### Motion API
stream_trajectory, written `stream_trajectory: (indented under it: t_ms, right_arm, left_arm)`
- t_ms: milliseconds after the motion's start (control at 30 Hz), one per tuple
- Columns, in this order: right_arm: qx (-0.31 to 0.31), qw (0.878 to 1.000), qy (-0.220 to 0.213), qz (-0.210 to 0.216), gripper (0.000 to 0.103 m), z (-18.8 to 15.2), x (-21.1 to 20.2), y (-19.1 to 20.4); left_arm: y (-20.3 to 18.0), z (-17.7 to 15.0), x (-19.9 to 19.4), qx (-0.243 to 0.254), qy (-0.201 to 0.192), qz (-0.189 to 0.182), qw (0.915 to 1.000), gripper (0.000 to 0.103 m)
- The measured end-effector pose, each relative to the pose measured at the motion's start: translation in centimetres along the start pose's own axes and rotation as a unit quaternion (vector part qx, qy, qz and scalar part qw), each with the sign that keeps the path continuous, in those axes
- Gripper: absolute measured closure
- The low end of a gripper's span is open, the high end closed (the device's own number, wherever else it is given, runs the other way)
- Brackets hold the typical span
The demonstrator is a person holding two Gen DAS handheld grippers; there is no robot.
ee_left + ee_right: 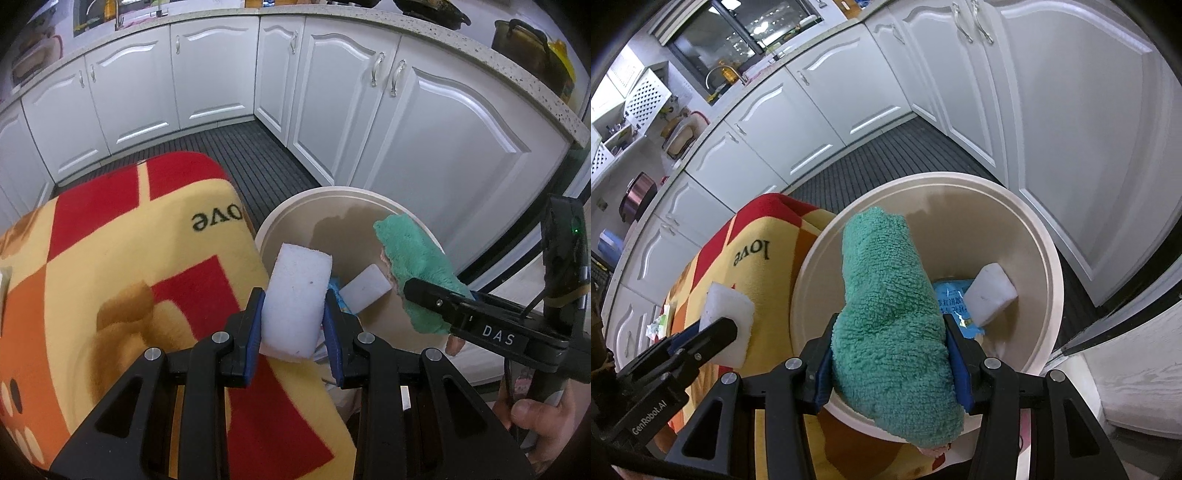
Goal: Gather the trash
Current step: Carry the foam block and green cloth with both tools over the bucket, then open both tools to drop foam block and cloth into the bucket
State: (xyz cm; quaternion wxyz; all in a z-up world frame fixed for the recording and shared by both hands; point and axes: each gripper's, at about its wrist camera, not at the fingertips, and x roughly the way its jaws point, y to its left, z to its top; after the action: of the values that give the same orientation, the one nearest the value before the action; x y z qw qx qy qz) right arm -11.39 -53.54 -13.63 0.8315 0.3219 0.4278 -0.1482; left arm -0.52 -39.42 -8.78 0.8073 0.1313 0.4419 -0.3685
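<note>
My left gripper (294, 325) is shut on a white sponge block (297, 299), held at the left rim of a beige round bin (417, 214). The sponge also shows in the right wrist view (729, 314), over the blanket beside the bin (1049, 258). My right gripper (892, 354) is shut on a green fluffy cloth (886, 302), held over the bin's near side; the cloth shows in the left wrist view (417, 266) too. Inside the bin lie another white sponge block (990, 291) and a blue wrapper (955, 306).
A red, yellow and orange blanket (122, 280) printed "love" covers the surface left of the bin. White cabinets (424, 122) run around the corner above a dark ribbed floor mat (251, 158). Small wrappers (661, 321) lie at the blanket's far left.
</note>
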Motion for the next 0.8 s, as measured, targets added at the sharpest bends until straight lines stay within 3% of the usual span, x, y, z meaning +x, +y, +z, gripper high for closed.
stream_trajectory:
  t_ms: [600, 700, 800]
  right_arm:
    - [0.009, 1.000, 0.005, -0.012, 0.053, 0.0, 0.4, -0.8]
    - [0.010, 1.000, 0.009, -0.012, 0.052, -0.1, 0.7, -0.8]
    - [0.019, 1.000, 0.013, -0.011, 0.042, 0.2, 1.0, -1.0]
  left_arm:
    - [-1.4, 0.6, 1.1, 0.008, 0.003, -0.017, 0.9998, 0.074]
    - [-1.5, 0.6, 1.4, 0.009, 0.005, -0.020, 0.9998, 0.066]
    - [-1.3, 0.6, 1.5, 0.004, 0.006, -0.035, 0.9994, 0.051]
